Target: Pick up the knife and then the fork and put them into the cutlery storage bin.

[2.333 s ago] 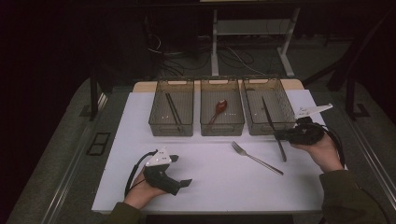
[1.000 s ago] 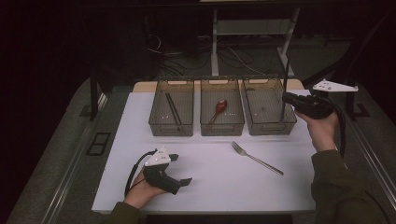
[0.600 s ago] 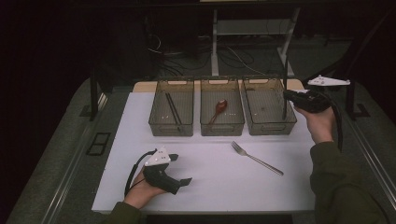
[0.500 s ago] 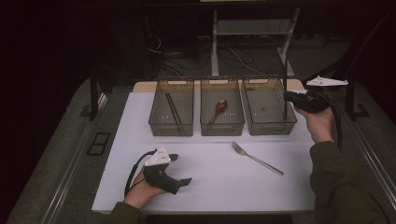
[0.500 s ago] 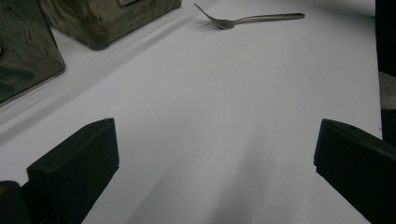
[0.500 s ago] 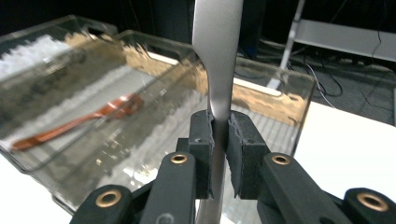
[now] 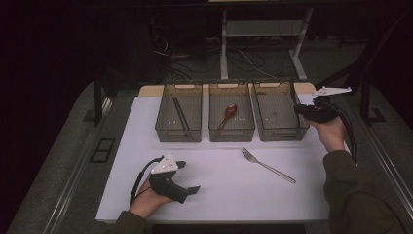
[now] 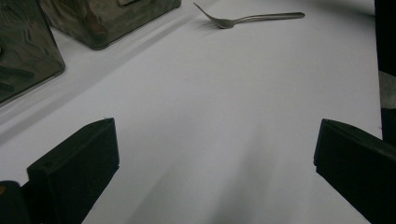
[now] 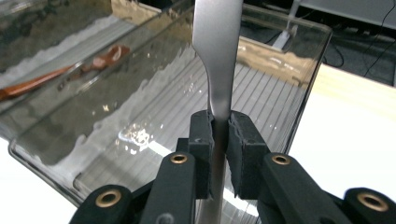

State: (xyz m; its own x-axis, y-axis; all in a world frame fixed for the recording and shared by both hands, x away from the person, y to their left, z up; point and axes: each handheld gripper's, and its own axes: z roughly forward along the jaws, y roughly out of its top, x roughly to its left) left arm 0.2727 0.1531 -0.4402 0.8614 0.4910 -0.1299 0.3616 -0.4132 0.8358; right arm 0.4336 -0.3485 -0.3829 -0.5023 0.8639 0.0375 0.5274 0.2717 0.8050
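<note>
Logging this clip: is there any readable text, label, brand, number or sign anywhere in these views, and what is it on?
None: no view shows any readable writing.
Three clear bins: no labels.
Fork on the white mat: no mark visible.
Metal utensil clamped in the right tongs: plain surface, no stamp visible.
Left tongs, open, and their grey plate: no lettering visible.

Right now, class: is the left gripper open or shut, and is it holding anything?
Open and empty. In the left gripper view, the left gripper has its two black jaws standing far apart, with bare white table between them.
</note>
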